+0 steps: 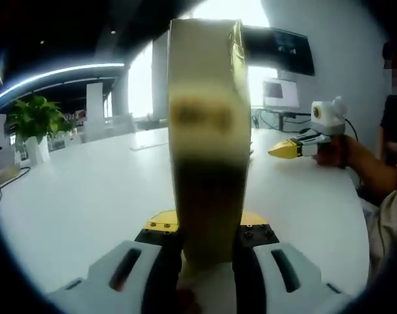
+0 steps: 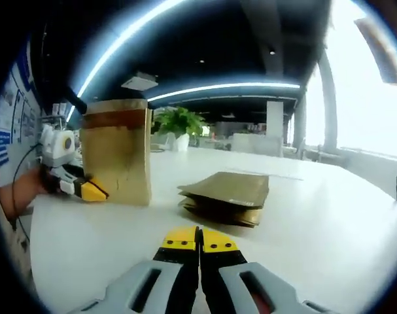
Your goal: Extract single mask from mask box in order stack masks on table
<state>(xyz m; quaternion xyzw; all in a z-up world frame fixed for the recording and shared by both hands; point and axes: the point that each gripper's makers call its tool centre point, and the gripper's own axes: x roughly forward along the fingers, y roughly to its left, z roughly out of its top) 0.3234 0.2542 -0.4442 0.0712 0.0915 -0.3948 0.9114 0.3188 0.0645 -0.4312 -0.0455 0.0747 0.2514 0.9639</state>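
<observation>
Box (image 1: pixel 208 131) is clamped upright by the left gripper (image 1: pixel 208 252) to steady it, while the right gripper (image 2: pixel 199 243), pressed together and empty, is held over the table (image 2: pixel 303 222) near the stacked masks (image 2: pixel 225 196)

In our right gripper view the mask box (image 2: pixel 118 152) stands upright on the table (image 2: pixel 329 222), the left tool (image 2: pixel 97 192) touching its left side; the stack of masks (image 2: pixel 225 197) lies right of it, a plant (image 2: pixel 178 124) behind.

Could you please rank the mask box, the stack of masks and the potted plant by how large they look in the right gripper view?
1. mask box
2. stack of masks, similar in area; unsure
3. potted plant, smallest, though farther away, so nearness skews this.
</observation>
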